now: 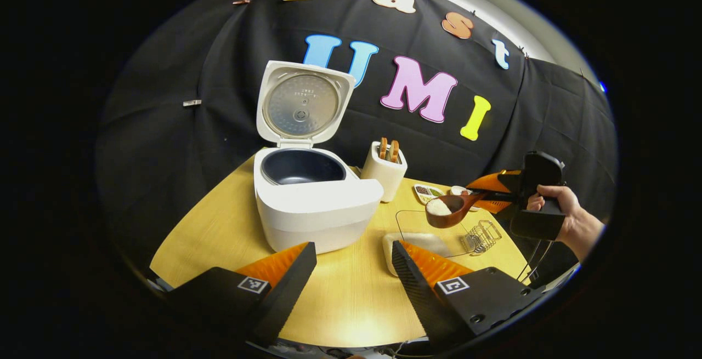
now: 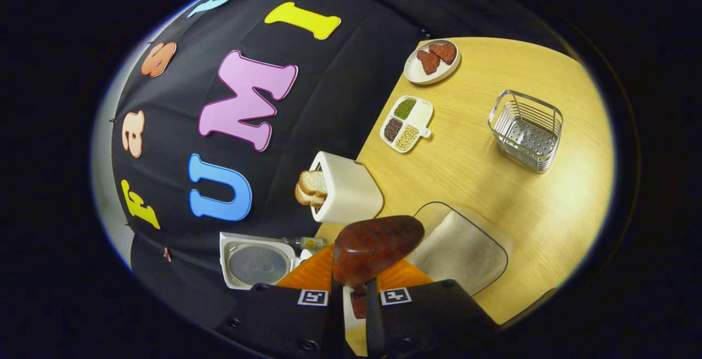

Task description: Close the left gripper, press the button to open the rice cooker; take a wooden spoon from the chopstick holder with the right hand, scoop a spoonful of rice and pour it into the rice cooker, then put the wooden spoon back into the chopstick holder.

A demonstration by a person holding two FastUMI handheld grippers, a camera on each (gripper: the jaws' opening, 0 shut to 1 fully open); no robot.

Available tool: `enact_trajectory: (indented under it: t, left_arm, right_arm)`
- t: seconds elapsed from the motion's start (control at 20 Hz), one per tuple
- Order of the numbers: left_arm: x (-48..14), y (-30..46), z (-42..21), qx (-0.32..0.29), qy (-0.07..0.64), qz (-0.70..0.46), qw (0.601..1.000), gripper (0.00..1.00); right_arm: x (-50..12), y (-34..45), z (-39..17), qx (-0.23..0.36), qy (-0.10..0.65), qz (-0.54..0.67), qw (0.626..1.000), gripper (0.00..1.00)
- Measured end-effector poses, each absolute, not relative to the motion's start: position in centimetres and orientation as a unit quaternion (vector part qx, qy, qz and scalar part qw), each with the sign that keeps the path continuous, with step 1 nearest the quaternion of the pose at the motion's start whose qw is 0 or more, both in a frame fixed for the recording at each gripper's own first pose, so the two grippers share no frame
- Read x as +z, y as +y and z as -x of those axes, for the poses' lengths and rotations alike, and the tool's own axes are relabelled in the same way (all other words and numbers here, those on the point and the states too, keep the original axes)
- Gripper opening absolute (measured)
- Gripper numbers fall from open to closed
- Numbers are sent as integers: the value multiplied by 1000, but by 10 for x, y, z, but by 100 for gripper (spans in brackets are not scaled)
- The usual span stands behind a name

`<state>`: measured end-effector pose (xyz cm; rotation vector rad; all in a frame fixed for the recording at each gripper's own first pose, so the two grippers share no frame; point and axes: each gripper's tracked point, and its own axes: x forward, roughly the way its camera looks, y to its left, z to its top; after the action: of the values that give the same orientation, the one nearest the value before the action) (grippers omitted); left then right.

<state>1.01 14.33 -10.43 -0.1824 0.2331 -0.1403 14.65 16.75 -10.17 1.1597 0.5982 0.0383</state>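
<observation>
Counter (image 1: 340,304): right gripper (image 1: 496,194) clamps rigid, light wooden spoon (image 1: 447,209) by handle, rice loose; left gripper (image 1: 351,277) spread, empty.

A wooden spoon (image 2: 377,246) is clamped between the right gripper's (image 2: 354,293) fingers, near the chopstick holder (image 2: 351,192).

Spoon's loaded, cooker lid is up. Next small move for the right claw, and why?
Probably carry the wooden spoon leftward, kept level, over the rice cooker. The right claw holds it with rice in the bowl, well to the side of the cooker's empty inner pot, lid up.
</observation>
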Motion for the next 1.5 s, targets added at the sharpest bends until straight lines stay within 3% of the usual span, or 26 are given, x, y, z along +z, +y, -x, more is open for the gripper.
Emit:
enact_trajectory:
  t: [0.75,1.1,1.25,1.5]
  left_arm:
    - [-86,169,-11,-34,95,119,988,96]
    - [-86,189,-9,-24,96,119,988,96]
    - [-88,200,-8,-16,96,118,988,96]
    - [-88,207,-4,-17,95,100,990,96]
  right_arm:
    - [-15,316,-187,140,288,-593,739,19]
    - [-10,378,-207,165,288,-575,748,19]
    - [-9,401,-216,175,281,-544,771,19]
    - [-2,432,-224,202,237,-421,852,19]
